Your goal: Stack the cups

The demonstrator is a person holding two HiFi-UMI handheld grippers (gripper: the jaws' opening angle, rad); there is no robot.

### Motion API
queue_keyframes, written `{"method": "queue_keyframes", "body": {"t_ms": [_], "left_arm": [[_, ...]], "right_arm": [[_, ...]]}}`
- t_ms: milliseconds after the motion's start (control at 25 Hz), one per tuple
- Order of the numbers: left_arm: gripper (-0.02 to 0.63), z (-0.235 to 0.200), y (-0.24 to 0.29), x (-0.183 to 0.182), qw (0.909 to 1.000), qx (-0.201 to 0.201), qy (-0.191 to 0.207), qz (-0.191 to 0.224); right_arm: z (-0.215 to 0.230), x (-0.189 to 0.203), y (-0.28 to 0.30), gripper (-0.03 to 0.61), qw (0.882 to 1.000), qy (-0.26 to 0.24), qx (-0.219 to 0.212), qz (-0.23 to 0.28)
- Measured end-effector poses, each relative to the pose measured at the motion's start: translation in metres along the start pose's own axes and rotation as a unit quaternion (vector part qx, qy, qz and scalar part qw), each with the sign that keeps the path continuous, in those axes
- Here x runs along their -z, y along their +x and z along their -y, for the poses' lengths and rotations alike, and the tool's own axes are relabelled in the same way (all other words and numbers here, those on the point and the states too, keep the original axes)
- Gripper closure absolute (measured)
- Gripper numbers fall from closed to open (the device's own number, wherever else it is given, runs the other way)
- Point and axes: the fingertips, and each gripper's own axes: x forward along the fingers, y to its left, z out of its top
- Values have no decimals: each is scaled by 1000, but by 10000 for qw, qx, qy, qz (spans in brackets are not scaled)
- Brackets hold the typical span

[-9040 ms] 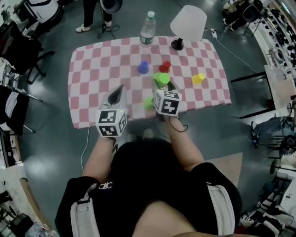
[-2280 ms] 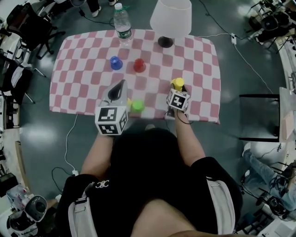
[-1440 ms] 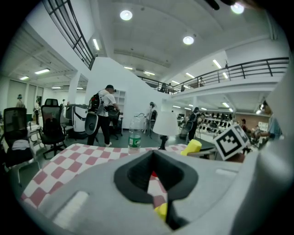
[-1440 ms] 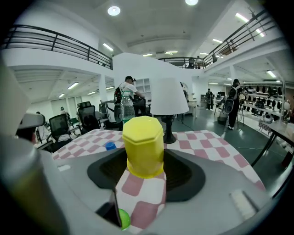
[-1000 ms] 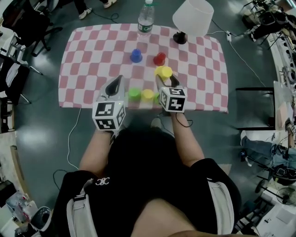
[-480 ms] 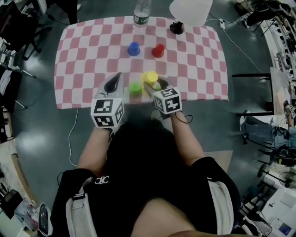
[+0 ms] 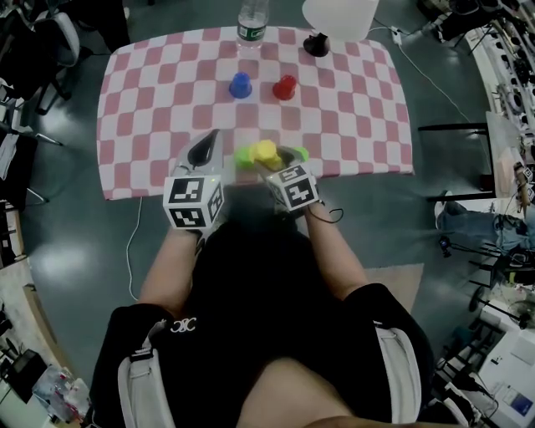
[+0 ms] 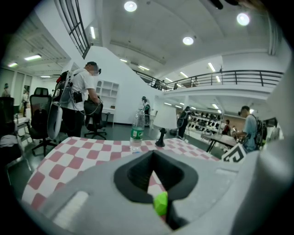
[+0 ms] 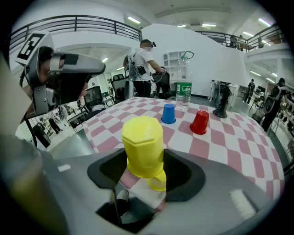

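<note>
My right gripper (image 7: 277,159) is shut on an upside-down yellow cup (image 7: 267,150), held near the table's front edge. In the right gripper view that cup (image 9: 143,147) sits just above a second yellow cup (image 9: 159,181) on the checked cloth, and whether they touch is hidden. A green cup (image 7: 244,155) stands right beside it on the left. My left gripper (image 7: 209,147) hovers a little left of the green cup with its jaws shut and empty. The green cup (image 8: 161,204) peeks through the gap below them. A blue cup (image 7: 241,84) and a red cup (image 7: 285,87) stand farther back.
A water bottle (image 7: 251,21) and a white lamp (image 7: 334,15) stand at the table's far edge. The pink checked cloth (image 7: 150,117) covers the table. People, chairs and desks are around the room beyond it.
My right gripper has carried the yellow cup left and toward the front edge, over the yellow cup beside the green one. The left gripper has hardly moved.
</note>
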Motion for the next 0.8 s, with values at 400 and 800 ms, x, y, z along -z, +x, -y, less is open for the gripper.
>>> {"method": "queue_keyframes", "body": {"t_ms": [400, 800], "left_arm": [[615, 1, -5, -4, 9999, -52, 60, 64], [615, -4, -4, -22, 9992, -160, 173, 316]], "right_arm": [[-9, -23, -11, 268, 9976, -269, -179, 619], [-9, -116, -75, 268, 9766, -408, -266, 2093]]}}
